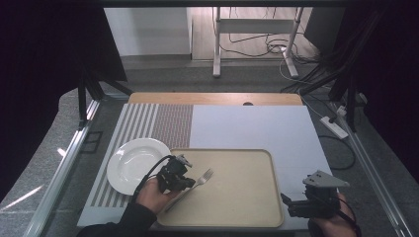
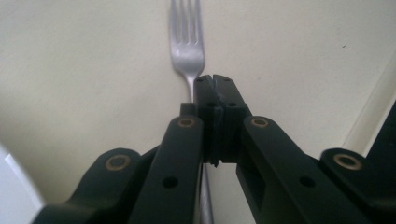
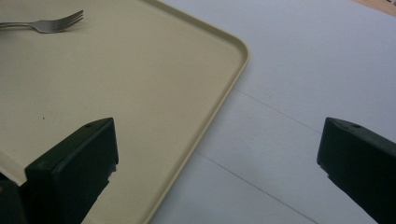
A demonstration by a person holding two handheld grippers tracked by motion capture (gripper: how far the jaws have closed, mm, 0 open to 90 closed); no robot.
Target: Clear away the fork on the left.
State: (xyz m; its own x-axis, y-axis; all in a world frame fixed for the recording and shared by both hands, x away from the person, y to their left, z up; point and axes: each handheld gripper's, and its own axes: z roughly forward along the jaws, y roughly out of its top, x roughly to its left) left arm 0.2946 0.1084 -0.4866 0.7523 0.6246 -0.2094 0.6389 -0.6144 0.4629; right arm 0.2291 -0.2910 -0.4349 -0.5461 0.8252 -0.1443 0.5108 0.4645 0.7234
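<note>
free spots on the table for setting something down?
Bare: the tray right of the fork, and the white mat behind the tray. Crowded: the tray's left end, where the left gripper grips the fork beside the plate.

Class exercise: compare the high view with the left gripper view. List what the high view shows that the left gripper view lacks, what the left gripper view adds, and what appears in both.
High view alone: the round white plate whole on the striped placemat, the pale grey mat, the right gripper with jaws apart beyond the tray's right edge, and the floor cables.

Left gripper view alone: the left gripper close up, its black jaws shut on the fork's handle.

Both: the silver metal fork lying on the beige rectangular plastic tray, tines away from the hand.
</note>
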